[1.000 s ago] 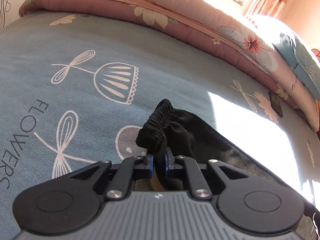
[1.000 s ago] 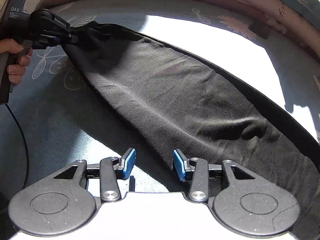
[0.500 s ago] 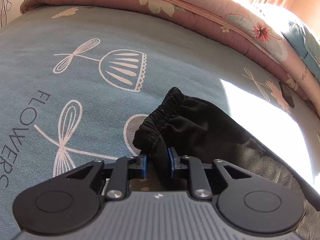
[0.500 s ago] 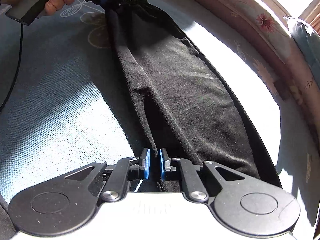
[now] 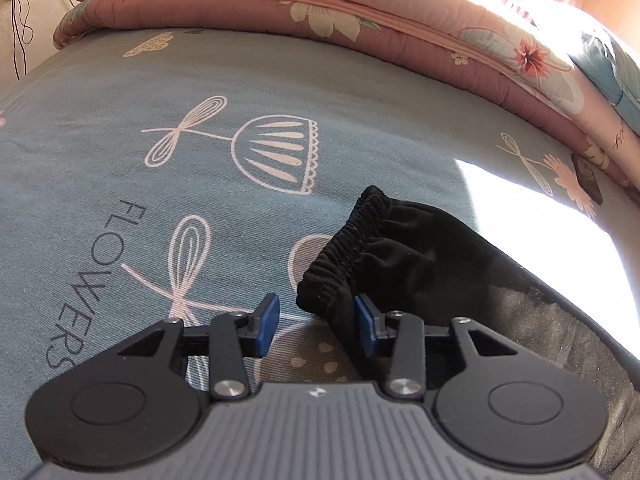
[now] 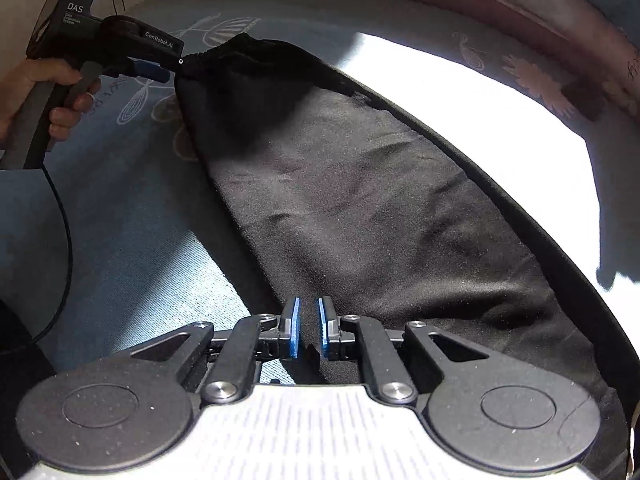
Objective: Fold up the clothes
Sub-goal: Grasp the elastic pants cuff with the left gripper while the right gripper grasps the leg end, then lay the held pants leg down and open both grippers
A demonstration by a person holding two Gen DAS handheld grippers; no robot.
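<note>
A long black garment (image 5: 420, 248) lies flat on the blue printed bed sheet (image 5: 160, 100). Its gathered elastic band (image 5: 352, 236) sits just ahead of my left gripper (image 5: 316, 308). The left jaws are opening. The band's end rests against the right pad only, and the left pad is clear of it. In the right wrist view the garment (image 6: 360, 200) stretches from the left gripper (image 6: 160, 68) down to my right gripper (image 6: 309, 312). The right pads stand close together with the cloth's near edge pinched between them, though these jaws are opening slightly.
Folded floral quilts (image 5: 360, 20) are piled along the far side of the bed. A person's hand (image 6: 60, 92) holds the left gripper's handle, and a black cable (image 6: 64, 220) trails from it. Bright sunlight (image 6: 460, 100) falls on the sheet beyond the garment.
The left jaws have let go of the elastic band and spread apart; the band has dropped onto the sheet. The right jaws, wide open a second ago, have closed on the garment's near edge.
</note>
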